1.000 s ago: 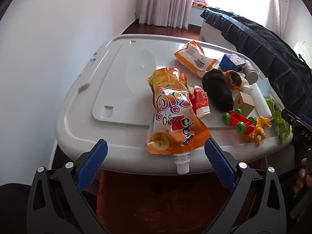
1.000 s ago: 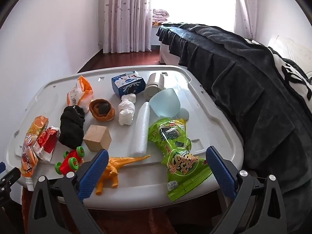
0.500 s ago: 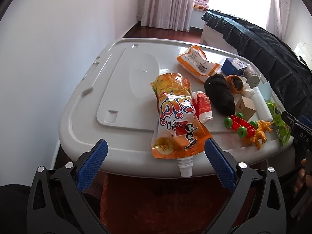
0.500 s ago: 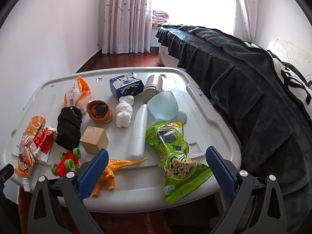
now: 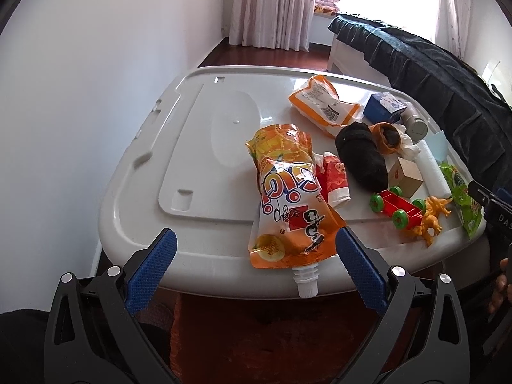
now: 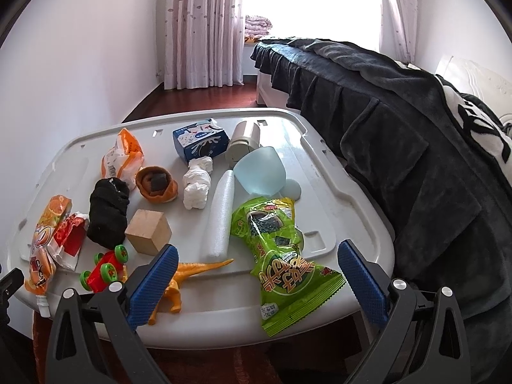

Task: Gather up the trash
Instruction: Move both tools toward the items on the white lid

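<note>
Orange juice pouch lies lengthwise on the bin lid, spout overhanging the near edge, straight ahead of the nearer, wide-spread, empty left gripper.

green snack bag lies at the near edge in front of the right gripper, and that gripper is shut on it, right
Not quite. The green snack bag does lie at the near edge in front of the right gripper, but the right wrist view shows that gripper open, holding nothing.
</note>
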Demonstrator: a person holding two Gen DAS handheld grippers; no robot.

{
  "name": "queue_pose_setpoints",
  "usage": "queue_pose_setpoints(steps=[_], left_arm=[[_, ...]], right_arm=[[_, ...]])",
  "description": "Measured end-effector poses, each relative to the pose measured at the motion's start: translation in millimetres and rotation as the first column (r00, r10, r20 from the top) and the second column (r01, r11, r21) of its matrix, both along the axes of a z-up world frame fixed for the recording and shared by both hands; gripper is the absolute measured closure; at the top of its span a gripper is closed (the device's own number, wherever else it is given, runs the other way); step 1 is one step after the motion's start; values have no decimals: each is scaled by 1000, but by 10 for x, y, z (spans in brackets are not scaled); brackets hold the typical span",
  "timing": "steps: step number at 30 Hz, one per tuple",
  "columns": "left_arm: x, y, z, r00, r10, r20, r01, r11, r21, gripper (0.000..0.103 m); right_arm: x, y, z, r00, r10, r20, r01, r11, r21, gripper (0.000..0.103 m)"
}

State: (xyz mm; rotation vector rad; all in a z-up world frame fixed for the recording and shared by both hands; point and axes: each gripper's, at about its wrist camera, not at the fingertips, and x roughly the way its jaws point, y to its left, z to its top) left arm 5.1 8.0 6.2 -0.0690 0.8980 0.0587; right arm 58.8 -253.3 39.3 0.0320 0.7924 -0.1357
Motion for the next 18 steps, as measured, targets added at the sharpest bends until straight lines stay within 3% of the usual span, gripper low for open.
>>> queue_pose_setpoints(steps=[12, 18], left_arm=[[-61, -84, 91, 999, -15, 35, 14, 999, 35, 6], [-128, -79, 117, 1000, -2, 12, 2, 1000, 16, 6]], right_arm=[[-57, -11, 1, 1000, -16, -14, 16, 1000, 21, 5], [-120, -138, 44, 998, -23, -64, 31, 993, 118, 5]])
